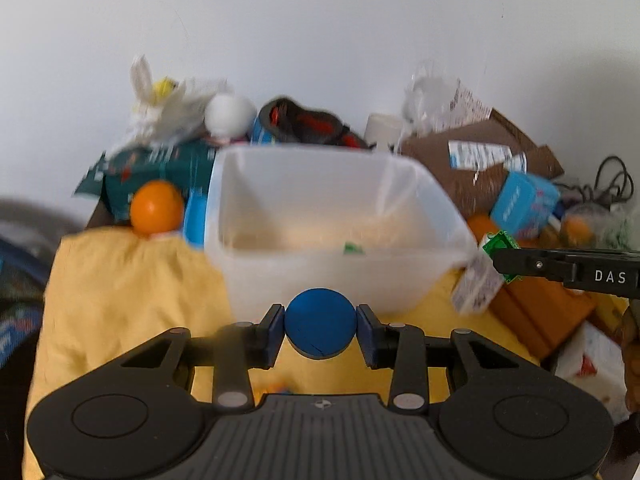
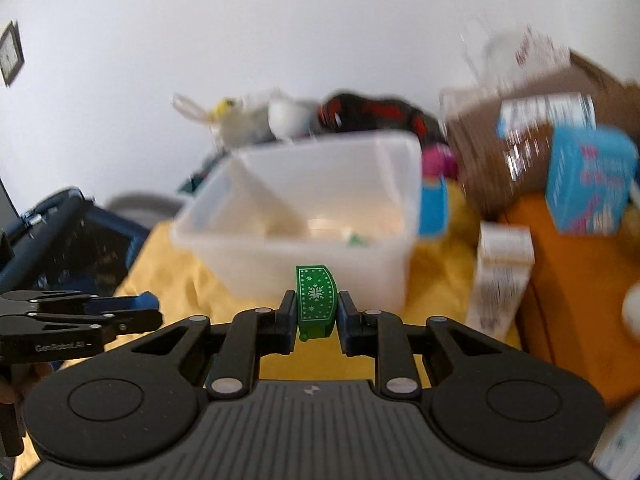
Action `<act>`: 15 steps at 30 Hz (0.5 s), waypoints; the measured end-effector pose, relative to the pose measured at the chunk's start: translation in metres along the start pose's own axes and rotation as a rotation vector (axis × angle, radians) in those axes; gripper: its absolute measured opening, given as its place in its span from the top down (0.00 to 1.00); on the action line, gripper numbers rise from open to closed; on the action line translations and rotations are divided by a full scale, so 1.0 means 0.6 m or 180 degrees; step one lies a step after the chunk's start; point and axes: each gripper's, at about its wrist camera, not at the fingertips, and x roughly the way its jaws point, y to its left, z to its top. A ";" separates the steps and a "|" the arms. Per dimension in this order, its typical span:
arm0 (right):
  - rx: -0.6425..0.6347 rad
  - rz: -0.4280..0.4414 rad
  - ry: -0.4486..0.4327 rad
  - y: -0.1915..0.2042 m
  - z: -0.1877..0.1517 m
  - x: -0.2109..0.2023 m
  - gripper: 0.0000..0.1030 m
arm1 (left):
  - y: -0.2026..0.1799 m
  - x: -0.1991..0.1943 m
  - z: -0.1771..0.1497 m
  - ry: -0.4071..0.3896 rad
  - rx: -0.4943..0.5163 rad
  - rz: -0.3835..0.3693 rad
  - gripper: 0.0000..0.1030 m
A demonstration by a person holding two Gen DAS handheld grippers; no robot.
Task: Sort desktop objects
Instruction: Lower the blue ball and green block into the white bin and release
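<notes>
Blue ball (image 1: 320, 328) pinched between the left gripper (image 1: 320, 330) pads, in front of the translucent bin (image 1: 320, 216) on the yellow cloth (image 1: 120, 280). Right gripper (image 2: 318, 312) clamps a green snowflake-patterned piece (image 2: 316, 300). Only the left view shows the orange ball (image 1: 157, 207) beside the bin; only the right view shows the wall clock (image 2: 10, 53) and the bin's divider (image 2: 272, 204).

R gripper (image 2: 317, 312) fingers clamp green snowflake piece (image 2: 316, 300), near side of clear bin (image 2: 296, 236); L gripper (image 2: 154, 314) at left.
</notes>
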 end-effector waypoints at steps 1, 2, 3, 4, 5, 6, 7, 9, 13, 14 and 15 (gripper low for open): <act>-0.0004 0.0009 -0.0020 0.003 0.017 0.002 0.78 | 0.001 0.004 0.017 -0.0007 0.0020 0.0009 0.59; -0.0011 0.0010 -0.0037 0.005 0.031 0.004 0.78 | 0.003 0.007 0.034 -0.0011 0.0032 0.0019 0.59; -0.0026 0.0010 -0.0060 0.007 0.046 0.006 0.78 | 0.006 0.010 0.050 -0.0005 0.0037 0.0030 0.59; -0.0051 0.0002 -0.0074 0.009 0.063 0.009 0.78 | 0.009 0.016 0.067 0.0018 0.0035 0.0035 0.59; -0.0076 -0.0014 -0.0083 0.009 0.075 0.011 0.78 | 0.012 0.024 0.082 0.0067 0.0035 0.0034 0.59; -0.0099 -0.0029 -0.0081 0.009 0.088 0.016 0.78 | 0.014 0.031 0.097 0.0108 0.0044 0.0046 0.59; -0.0115 -0.0041 -0.0063 0.008 0.105 0.023 0.78 | 0.016 0.036 0.113 0.0126 0.0060 0.0067 0.59; -0.0118 -0.0070 0.0011 0.005 0.127 0.040 0.78 | 0.019 0.049 0.142 0.0194 0.0063 0.0055 0.59; -0.0161 -0.0147 0.0080 0.001 0.165 0.070 0.78 | 0.021 0.069 0.181 0.0267 0.0045 0.0069 0.59; -0.0161 -0.0134 0.0132 0.001 0.167 0.077 0.78 | 0.021 0.074 0.186 0.0293 0.0051 0.0076 0.59; -0.0164 -0.0133 0.0179 0.000 0.172 0.082 0.78 | 0.021 0.080 0.191 0.0321 0.0044 0.0079 0.59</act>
